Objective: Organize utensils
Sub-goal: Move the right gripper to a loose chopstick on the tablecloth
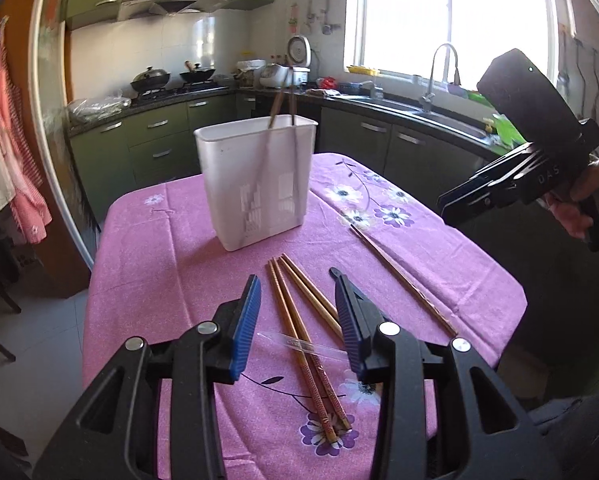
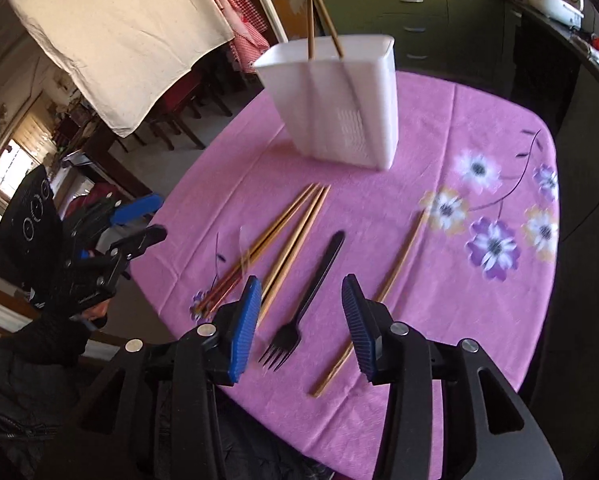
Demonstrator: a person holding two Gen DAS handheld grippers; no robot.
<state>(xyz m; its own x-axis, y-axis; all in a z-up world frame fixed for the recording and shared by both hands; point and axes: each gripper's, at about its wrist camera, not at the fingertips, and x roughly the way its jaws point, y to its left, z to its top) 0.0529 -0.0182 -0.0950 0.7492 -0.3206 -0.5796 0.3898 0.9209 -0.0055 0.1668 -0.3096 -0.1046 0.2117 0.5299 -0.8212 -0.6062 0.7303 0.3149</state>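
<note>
- The left gripper [image 1: 297, 316] has its blue pads apart and nothing pinched; in its own view the bundle of chopsticks [image 1: 299, 320] lies on the cloth between them, running from about 12 o'clock down to 6 o'clock
- The right gripper [image 2: 297, 328] is likewise spread and empty, hanging above the black fork [image 2: 307, 292], whose tines sit at about 6 o'clock of the gap and whose handle points off toward 1 o'clock
- A clear plastic utensil [image 1: 303, 346] lies across the chopstick bundle, just beside the left pads; what kind it is I cannot tell
- A single chopstick [image 2: 373, 300] lies apart at about 3 o'clock of the fork, under the right pad of the right gripper
- The white holder [image 2: 339, 104] stands upright at 12 o'clock on the pink tablecloth [image 2: 439, 288], with two chopsticks already in it
- Judged step: picking up the next utensil. For the fork, line the pads square across the handle, not the tines, come straight down, and close only once both pads flank it
- Keep the left pads clear of the clear piece when closing, or it may be dragged along
</note>
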